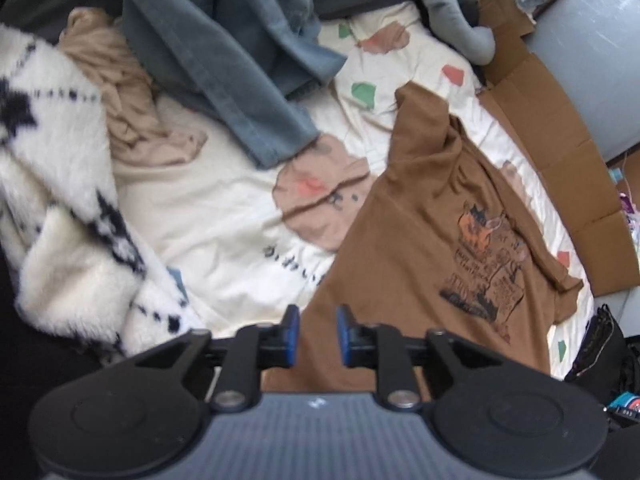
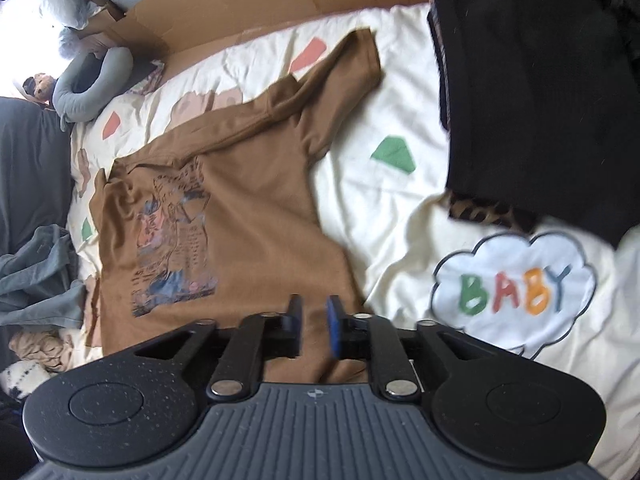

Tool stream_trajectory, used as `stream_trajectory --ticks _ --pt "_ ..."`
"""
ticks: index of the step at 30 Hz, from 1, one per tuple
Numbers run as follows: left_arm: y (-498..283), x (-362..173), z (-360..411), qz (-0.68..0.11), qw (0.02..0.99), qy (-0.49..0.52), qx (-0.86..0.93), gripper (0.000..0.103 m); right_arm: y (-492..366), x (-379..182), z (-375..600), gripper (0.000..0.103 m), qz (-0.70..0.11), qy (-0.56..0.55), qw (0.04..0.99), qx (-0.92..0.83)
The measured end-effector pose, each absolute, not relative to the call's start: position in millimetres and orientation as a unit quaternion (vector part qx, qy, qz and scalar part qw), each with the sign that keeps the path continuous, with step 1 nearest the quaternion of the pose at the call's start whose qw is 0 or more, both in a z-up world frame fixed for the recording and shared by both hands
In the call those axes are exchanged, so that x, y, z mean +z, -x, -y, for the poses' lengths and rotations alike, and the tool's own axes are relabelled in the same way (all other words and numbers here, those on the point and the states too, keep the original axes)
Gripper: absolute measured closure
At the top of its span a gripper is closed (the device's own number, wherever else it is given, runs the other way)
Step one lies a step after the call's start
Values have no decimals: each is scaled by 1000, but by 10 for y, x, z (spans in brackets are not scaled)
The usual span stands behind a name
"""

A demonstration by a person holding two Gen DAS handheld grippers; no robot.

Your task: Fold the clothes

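Surface: cream bedspread (image 1: 208, 208) with coloured patches and a "BABY" cloud (image 2: 516, 288); cardboard (image 1: 560, 148) along its far edge.
Left of shirt: fluffy white blanket (image 1: 60, 200), beige garment (image 1: 132, 104), grey-blue garment (image 1: 224, 64).
Shirt: brown T-shirt (image 1: 432, 232) lies spread on the bedspread, dark print facing up, one sleeve (image 2: 340, 64) stretched out.
Right of shirt: black folded clothing (image 2: 540, 100).
Left gripper (image 1: 316, 334): angled down over the shirt's edge, jaws slightly apart, nothing between them.
Right gripper (image 2: 314, 328): angled down over the shirt's hem, jaws slightly apart, empty.
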State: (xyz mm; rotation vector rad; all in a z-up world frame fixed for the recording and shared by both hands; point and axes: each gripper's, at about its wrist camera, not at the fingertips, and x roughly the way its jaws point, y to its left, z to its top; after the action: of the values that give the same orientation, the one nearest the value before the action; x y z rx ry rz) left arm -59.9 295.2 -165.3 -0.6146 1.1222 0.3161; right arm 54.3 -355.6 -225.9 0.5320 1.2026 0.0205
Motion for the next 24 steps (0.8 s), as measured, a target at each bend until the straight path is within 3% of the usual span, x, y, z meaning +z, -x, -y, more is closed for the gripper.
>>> stream_trajectory --ticks 2,6,13,24 --pt "530 -1575 -2950 -514 800 276 143 65 -570 -2200 3577 75 -553 -240 798 12" --pt "376 -1458 -2962 -505 812 258 137 60 -636 -2037 3536 68 -531 -199 824 21" --pt "60 -1253 -3017 -486 829 241 131 50 -740 -1764 3462 68 -480 -157 861 53" --pt "-734 -1224 -2964 -480 845 213 99 35 -1178 -1728 3310 68 -466 -90 877 78"
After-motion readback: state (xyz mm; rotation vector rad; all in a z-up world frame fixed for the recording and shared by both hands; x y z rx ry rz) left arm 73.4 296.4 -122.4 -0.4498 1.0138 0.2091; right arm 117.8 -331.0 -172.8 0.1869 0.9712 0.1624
